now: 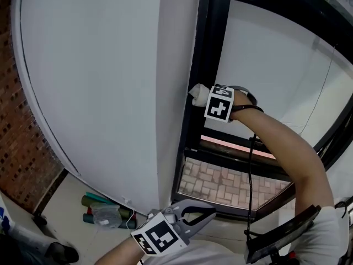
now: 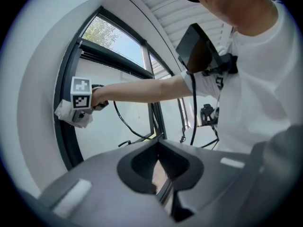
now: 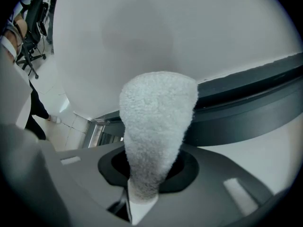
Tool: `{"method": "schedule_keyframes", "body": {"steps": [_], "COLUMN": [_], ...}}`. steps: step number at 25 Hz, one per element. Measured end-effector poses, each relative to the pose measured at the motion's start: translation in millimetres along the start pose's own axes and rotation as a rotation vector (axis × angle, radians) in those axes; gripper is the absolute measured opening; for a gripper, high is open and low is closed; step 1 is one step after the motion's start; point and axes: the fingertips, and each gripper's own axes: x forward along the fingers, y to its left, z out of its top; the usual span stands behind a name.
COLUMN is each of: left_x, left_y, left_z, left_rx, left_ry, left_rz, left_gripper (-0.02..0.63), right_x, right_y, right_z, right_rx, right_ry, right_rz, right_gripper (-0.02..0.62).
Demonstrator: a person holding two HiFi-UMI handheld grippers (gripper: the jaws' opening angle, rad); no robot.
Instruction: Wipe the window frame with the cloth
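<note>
White wall [image 1: 110, 81] is filling the head view, with one dark window frame [image 1: 205, 48] running toward 12 o'clock beside it. Two grippers are being held. The right gripper [image 1: 205, 98], just past centre toward 1 o'clock, is being reached out on a bare, nearly straight forearm coming from 4 o'clock. One white cloth [image 1: 197, 94] is being pressed against the frame's upright. The left gripper [image 1: 209, 213] is being held low at 6 o'clock, close to the body.

From the left gripper view, its jaws are being shown together at the tips, with nothing between them. The cloth is being held against the frame at 9 o'clock.

From the right gripper view, the jaws are being clamped on the cloth's lower end, while its fluffy bulk is being pointed toward 12 o'clock.
</note>
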Motion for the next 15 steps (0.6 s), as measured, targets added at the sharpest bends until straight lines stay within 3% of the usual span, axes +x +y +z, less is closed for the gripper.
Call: {"method": "schedule_keyframes", "body": {"steps": [15], "left_x": [-3], "left_y": [-11], "left_z": [-2], "left_rx": [0.003], "left_ry": [0.036], "left_rz": [-0.014], "left_gripper": [0.021], "right_x": [-127], "right_y": [-171], "right_z": [9], "right_rx": [-0.016], "right_ry": [0.043], "right_rz": [-0.281], "right_gripper": [0.100]}}
